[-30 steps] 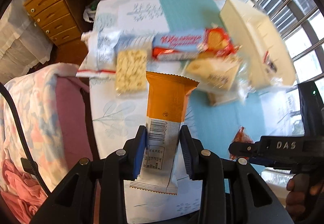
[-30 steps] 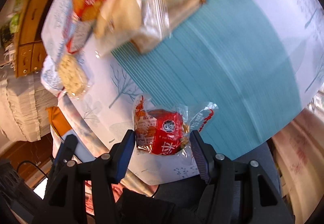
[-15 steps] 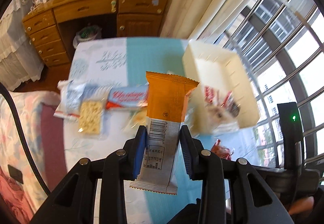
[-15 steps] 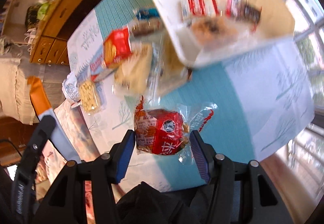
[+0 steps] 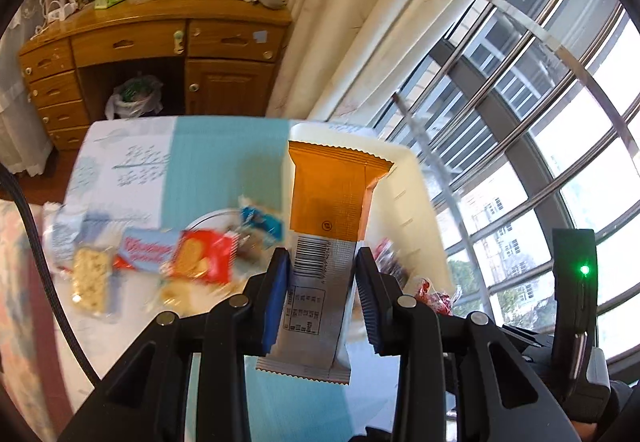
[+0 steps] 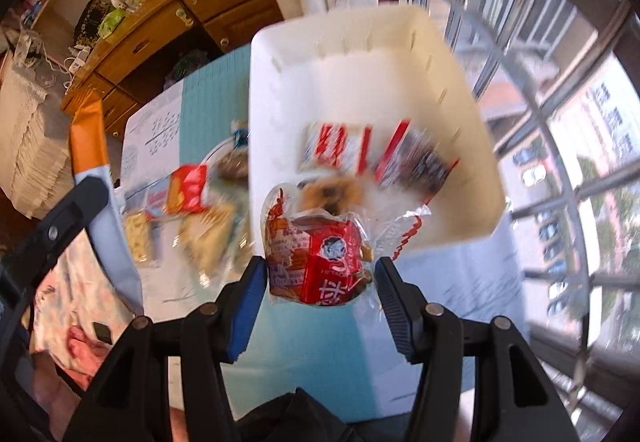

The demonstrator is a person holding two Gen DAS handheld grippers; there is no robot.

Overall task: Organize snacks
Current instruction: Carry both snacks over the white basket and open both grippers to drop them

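Observation:
My left gripper (image 5: 322, 286) is shut on an orange and silver snack bar (image 5: 328, 210), held upright above the table. The right gripper (image 6: 322, 282) is shut on a red wrapped cake (image 6: 320, 258) in clear plastic. Both hang near the white bin (image 6: 272, 90), which holds several red and dark packets (image 6: 372, 154). In the left wrist view the bin (image 5: 404, 178) lies behind the bar. The left gripper with its bar (image 6: 86, 138) also shows at the left of the right wrist view. Loose snacks (image 5: 200, 256) lie blurred on the tablecloth left of the bin.
The table wears a white and teal cloth (image 5: 216, 162). A wooden desk with drawers (image 5: 132, 42) stands beyond it. Curtains and a barred window (image 5: 520, 102) run along the right. A pink patterned bed cover (image 6: 80, 322) lies at the left.
Both grippers have risen and swung from the snack pile toward the white bin, each keeping its packet. The bin now fills the middle of the right wrist view.

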